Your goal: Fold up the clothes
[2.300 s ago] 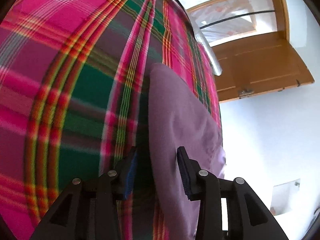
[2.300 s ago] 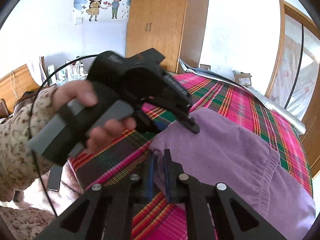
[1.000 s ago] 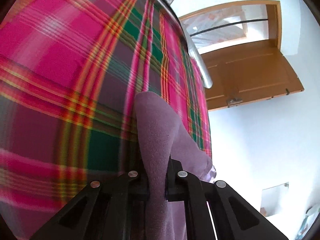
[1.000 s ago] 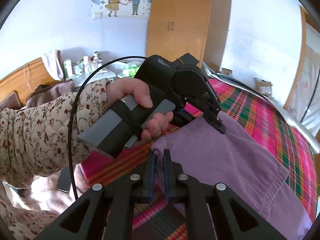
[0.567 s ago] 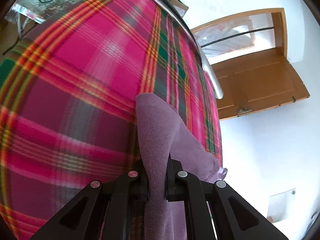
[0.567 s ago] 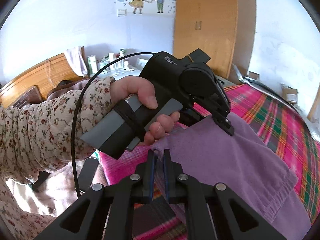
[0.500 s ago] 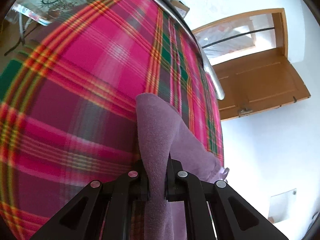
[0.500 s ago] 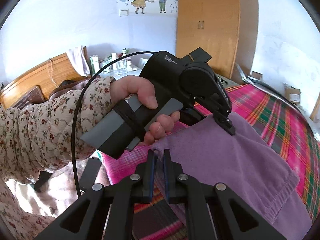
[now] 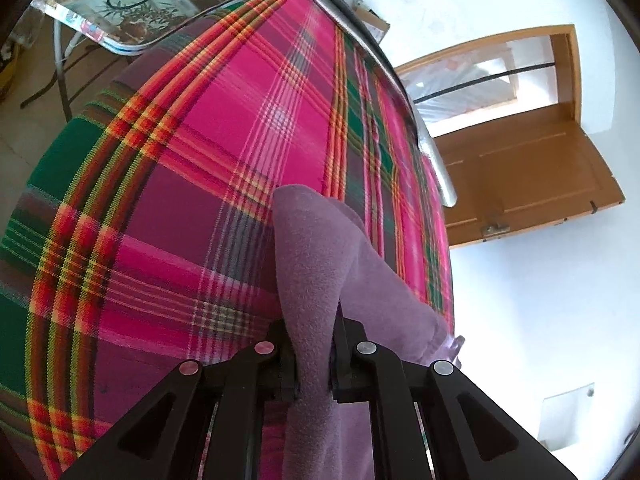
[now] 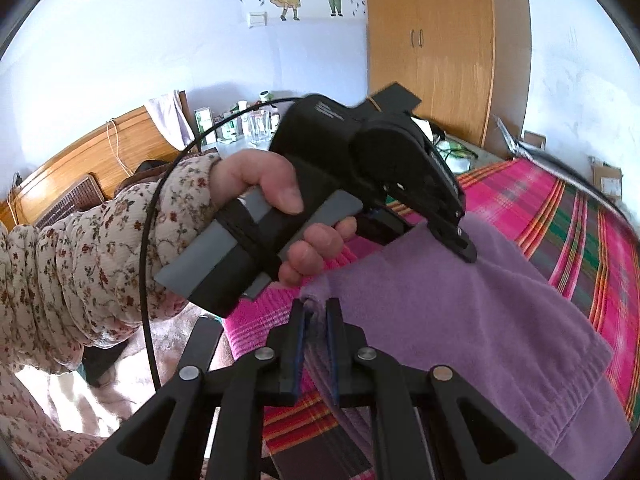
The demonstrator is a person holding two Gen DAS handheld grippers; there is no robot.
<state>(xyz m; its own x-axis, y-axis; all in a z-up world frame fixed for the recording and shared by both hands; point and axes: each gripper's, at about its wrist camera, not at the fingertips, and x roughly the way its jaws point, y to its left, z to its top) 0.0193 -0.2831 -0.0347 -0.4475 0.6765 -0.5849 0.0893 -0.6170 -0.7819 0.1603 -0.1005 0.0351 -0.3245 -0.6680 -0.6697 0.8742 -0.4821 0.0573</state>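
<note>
left tool (image 9: 313,354): clamped on purple garment (image 9: 316,264) | garment lifted over plaid bedspread (image 9: 192,184)

1. A bed covered by a plaid blanket (image 9: 248,128) in bright pink, with green, purple, orange and yellow stripes.
2. A purple fleece garment (image 10: 472,320) lies on the blanket toward its right side, with 1 near edge lifted off it.
3. A silver rail (image 9: 436,168) runs along the bed's far right edge.

Purple garment (image 9: 316,264): matt fuzzy fleece. Plaid bedspread (image 9: 192,184): woven cloth. Door (image 9: 532,168): smooth wood. Tool (image 10: 316,320): matt black plastic.
</note>
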